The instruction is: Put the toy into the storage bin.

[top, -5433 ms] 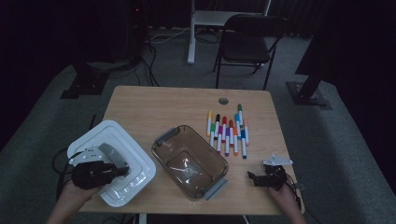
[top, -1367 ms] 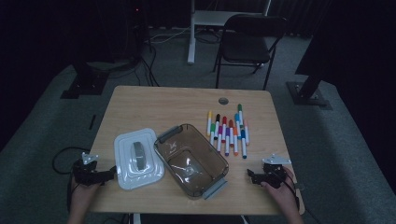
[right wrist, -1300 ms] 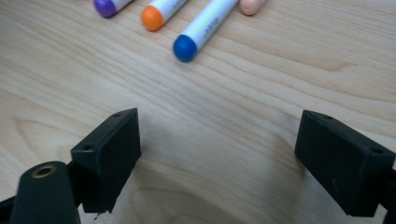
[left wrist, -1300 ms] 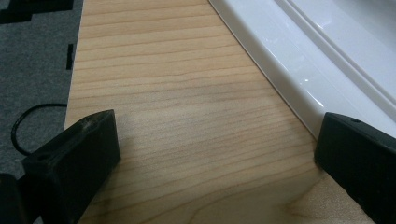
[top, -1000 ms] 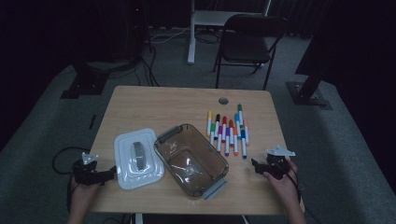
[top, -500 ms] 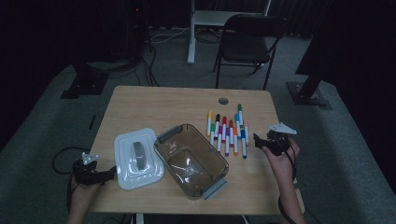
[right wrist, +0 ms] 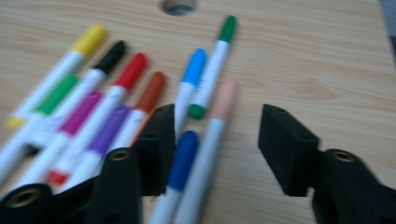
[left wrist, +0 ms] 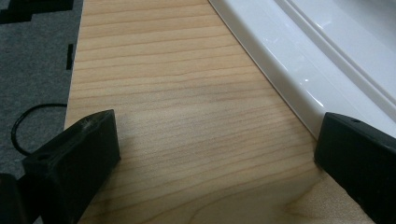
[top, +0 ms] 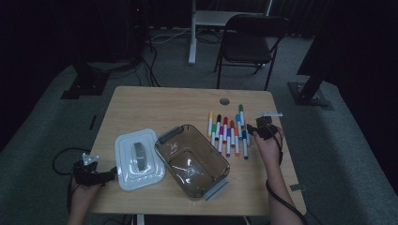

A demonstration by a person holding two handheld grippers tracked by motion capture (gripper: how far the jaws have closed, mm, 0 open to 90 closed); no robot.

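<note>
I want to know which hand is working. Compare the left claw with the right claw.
The left claw sits low at the near left table edge beside the white plastic lid; the right claw hovers over the row of coloured markers. The left brackets bare wood; the right straddles a dark blue-capped marker and a peach-capped one. Both stand open, gripping nothing.

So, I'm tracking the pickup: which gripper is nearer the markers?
Right. The right gripper hangs open right over the markers; the left gripper sits across the table beside the lid.
</note>
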